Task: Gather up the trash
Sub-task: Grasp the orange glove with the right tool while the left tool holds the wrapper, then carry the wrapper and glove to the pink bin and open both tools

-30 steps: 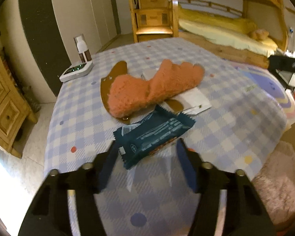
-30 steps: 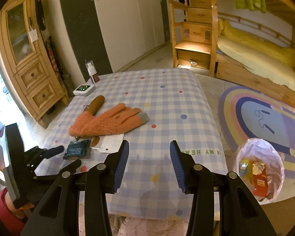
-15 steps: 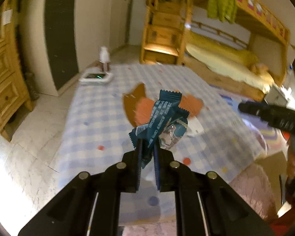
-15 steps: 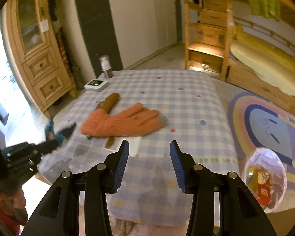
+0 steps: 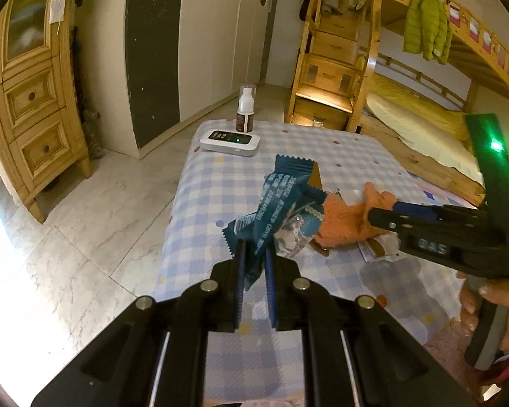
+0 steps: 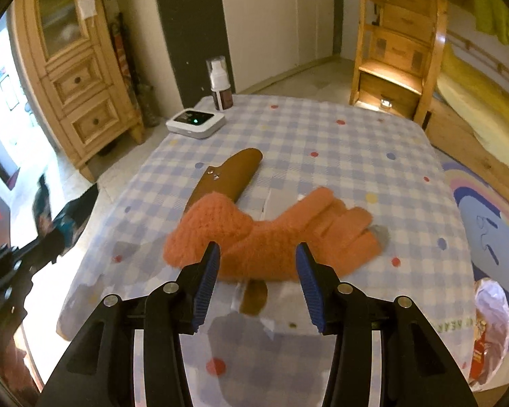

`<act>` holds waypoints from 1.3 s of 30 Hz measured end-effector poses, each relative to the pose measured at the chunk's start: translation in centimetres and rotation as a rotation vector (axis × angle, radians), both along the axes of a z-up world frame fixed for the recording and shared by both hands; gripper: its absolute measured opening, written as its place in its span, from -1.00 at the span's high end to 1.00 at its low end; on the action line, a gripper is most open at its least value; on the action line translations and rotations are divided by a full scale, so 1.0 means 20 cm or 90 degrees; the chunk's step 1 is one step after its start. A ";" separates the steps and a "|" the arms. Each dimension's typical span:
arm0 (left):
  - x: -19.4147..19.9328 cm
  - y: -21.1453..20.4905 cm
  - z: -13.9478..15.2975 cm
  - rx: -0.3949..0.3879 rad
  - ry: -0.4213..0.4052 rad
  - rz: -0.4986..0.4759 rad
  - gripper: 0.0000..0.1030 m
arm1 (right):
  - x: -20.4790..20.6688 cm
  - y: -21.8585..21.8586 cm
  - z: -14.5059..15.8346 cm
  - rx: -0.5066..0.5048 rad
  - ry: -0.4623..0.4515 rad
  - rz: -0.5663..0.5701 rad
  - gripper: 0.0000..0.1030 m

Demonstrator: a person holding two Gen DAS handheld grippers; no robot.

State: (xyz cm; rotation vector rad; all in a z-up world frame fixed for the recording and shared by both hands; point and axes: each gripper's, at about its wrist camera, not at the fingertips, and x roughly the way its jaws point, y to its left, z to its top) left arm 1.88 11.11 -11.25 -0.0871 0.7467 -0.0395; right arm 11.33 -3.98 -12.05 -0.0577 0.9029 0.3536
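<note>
While your left gripper (image 5: 253, 257) pinches the teal wrapper (image 5: 281, 203) between its fingers, clear above the tabletop (image 6: 339, 142), your right gripper (image 6: 257, 271) hangs with fingers spread over the orange glove (image 6: 264, 237). The lined trash bin (image 6: 492, 335) already holds some wrappers. Left to do: bin this wrapper and, apparently, the paper scrap (image 5: 378, 247) under the glove.
</note>
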 end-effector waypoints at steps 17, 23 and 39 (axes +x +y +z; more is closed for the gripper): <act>0.01 0.01 0.02 0.020 -0.004 -0.003 0.82 | 0.06 -0.10 0.18 0.076 -0.054 -0.051 0.88; 0.01 -0.04 0.18 0.031 -0.048 -0.022 0.82 | -0.05 -0.29 0.54 0.145 -0.168 -0.057 0.88; 0.04 -0.76 0.19 -0.007 -0.028 -0.232 0.82 | -0.40 -0.95 0.41 0.166 -0.125 -0.190 0.88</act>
